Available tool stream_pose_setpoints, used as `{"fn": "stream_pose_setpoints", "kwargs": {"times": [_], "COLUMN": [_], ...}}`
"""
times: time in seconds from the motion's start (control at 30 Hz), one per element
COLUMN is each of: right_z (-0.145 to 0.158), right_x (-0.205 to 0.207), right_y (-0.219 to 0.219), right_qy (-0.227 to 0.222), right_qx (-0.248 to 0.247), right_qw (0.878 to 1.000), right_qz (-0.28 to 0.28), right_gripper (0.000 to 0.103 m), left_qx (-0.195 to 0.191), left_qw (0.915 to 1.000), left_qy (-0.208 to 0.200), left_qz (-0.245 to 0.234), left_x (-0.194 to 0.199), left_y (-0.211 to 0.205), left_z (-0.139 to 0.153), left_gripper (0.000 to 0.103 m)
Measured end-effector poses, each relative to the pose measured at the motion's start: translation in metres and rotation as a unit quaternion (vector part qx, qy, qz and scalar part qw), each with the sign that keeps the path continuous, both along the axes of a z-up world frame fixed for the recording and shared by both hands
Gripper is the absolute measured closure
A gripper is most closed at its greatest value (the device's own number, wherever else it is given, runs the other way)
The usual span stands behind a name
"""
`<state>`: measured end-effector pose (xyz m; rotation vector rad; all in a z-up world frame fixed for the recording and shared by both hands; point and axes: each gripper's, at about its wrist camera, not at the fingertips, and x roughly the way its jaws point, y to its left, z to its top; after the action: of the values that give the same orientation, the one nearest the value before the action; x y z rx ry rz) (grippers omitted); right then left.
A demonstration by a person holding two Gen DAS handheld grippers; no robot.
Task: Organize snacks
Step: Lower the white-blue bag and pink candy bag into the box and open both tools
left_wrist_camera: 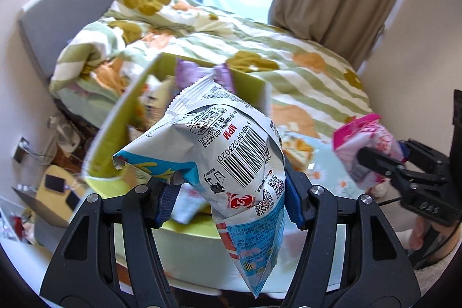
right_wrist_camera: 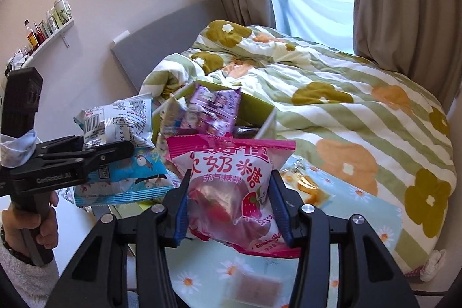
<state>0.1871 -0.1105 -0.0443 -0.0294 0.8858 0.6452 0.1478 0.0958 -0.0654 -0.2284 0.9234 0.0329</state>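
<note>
left tool point(left_wrist_camera: 228, 198): clamped on white-blue snack bag point(left_wrist_camera: 231, 152) | right tool point(right_wrist_camera: 231, 210): clamped on pink strawberry marshmallow bag point(right_wrist_camera: 231, 178) | green box point(right_wrist_camera: 254, 106) at 12 o'clock, just beyond both, right nearer

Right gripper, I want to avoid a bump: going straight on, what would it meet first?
Probably the green box holding a purple packet, right beyond the pink bag the right gripper clamps; depth is unclear.

Red "MPM" beside a barcode on the white-blue snack bag point(left_wrist_camera: 231, 158), "GenRobot.AI" on the left tool point(right_wrist_camera: 86, 160), "Strawberry" partly legible on the pink candy bag point(right_wrist_camera: 231, 192)
</note>
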Motion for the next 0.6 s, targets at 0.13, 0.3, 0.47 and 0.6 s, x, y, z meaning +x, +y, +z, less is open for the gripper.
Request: {"fn": "stream_pose_setpoints", "kwargs": {"times": [0.13, 0.3, 0.47, 0.6], "right_z": [-0.002, -0.011, -0.020, -0.030], "right_x": [0.010, 0.024, 0.037, 0.045], "right_y": [0.039, 0.083, 0.116, 0.134], "right_qy": [0.011, 0.026, 0.035, 0.049], "right_qx": [0.010, 0.013, 0.006, 0.001], "right_qw": [1.000, 1.000, 0.999, 0.998], "right_qz": [-0.001, -0.009, -0.028, -0.048], "right_gripper": [0.058, 0.058, 0.058, 0.058], "left_qx": [0.006, 0.003, 0.045, 0.060], "left_qw": [0.9997, 0.9982, 0.9936, 0.9899], "left_qy": [0.025, 0.058, 0.094, 0.101], "left_qz": [-0.005, -0.015, -0.045, -0.078], "left_x": [0.011, 0.025, 0.044, 0.058], "left_y": [0.047, 0.090, 0.121, 0.131], "left_z": [-0.014, -0.036, -0.059, -0.072], "left_gripper": [0.044, 0.044, 0.044, 0.019]}}
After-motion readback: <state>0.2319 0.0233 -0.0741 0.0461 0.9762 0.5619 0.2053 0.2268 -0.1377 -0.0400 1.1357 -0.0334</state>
